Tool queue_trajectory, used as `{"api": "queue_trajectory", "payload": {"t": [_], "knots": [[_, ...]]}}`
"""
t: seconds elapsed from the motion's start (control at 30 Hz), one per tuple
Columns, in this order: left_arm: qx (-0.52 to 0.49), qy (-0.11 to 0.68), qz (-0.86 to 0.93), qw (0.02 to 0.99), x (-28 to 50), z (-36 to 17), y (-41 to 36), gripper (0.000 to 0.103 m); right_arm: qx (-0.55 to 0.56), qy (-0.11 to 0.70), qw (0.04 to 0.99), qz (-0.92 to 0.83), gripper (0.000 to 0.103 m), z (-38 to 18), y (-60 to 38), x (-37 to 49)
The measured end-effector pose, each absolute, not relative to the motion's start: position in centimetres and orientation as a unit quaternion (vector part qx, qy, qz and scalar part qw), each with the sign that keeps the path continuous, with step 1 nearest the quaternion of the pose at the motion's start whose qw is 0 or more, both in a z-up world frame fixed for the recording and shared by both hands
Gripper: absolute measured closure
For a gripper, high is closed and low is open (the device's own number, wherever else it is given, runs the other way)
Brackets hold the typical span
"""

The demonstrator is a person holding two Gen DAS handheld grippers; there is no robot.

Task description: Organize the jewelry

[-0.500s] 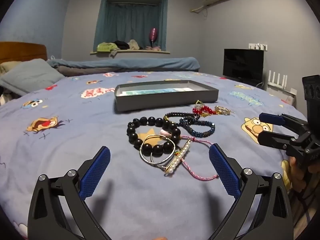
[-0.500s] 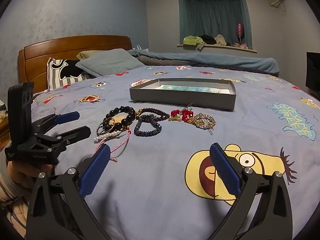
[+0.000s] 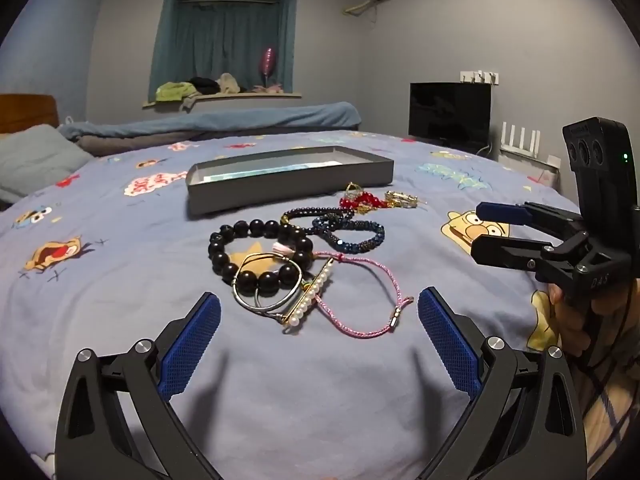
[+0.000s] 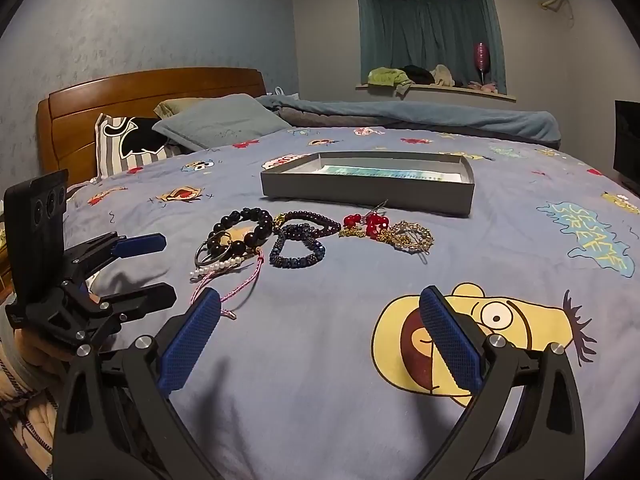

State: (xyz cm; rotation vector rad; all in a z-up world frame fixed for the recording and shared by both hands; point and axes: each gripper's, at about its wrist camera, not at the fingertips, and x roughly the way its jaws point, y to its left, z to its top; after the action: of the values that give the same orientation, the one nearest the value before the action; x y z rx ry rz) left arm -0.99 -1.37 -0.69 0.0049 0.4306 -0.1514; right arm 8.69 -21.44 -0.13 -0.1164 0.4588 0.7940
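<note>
Jewelry lies in a cluster on the blue cartoon bedspread: a black bead bracelet, a silver hoop, a pearl bar pin, a pink cord bracelet, a blue beaded bracelet, red beads and a gold brooch. Behind them sits a shallow grey box. My left gripper is open just short of the pearl pin. My right gripper is open, right of the cluster, holding nothing.
Pillows and a wooden headboard lie at the far left. A folded blue blanket runs along the back of the bed. A dark TV screen stands past the bed's right edge.
In the left wrist view the jewelry and box have slid left, and more of the right gripper shows. The right wrist view is almost the same. Both grippers stay open.
</note>
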Motion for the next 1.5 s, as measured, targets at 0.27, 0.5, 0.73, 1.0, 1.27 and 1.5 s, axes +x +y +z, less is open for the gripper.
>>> {"api": "queue_trajectory", "payload": {"t": [0.27, 0.5, 0.73, 1.0, 1.27, 1.5], "knots": [[0.001, 0.215, -0.075, 0.974, -0.65, -0.85, -1.3, 0.005, -0.057, 0.224, 0.894, 0.383, 0.005, -0.18, -21.13, 8.73], [0.003, 0.216, -0.073, 0.974, -0.51, -0.95, -1.47, 0.005, -0.058, 0.223, 0.894, 0.385, 0.005, -0.25, -21.15, 8.6], [0.003, 0.217, -0.073, 0.973, -0.6, -0.97, -1.39, 0.005, -0.058, 0.223, 0.892, 0.389, 0.005, -0.2, -21.21, 8.38], [0.005, 0.218, -0.072, 0.973, -0.34, -1.3, -1.32, 0.005, -0.058, 0.223, 0.891, 0.39, 0.005, -0.11, -21.27, 8.29], [0.004, 0.221, -0.074, 0.972, -0.21, -1.52, -1.2, 0.005, -0.059, 0.228, 0.887, 0.397, 0.005, -0.02, -21.12, 8.15], [0.005, 0.224, -0.076, 0.972, -0.09, -1.64, -1.28, 0.005, -0.06, 0.229, 0.887, 0.397, 0.005, -0.01, -21.0, 8.22]]}}
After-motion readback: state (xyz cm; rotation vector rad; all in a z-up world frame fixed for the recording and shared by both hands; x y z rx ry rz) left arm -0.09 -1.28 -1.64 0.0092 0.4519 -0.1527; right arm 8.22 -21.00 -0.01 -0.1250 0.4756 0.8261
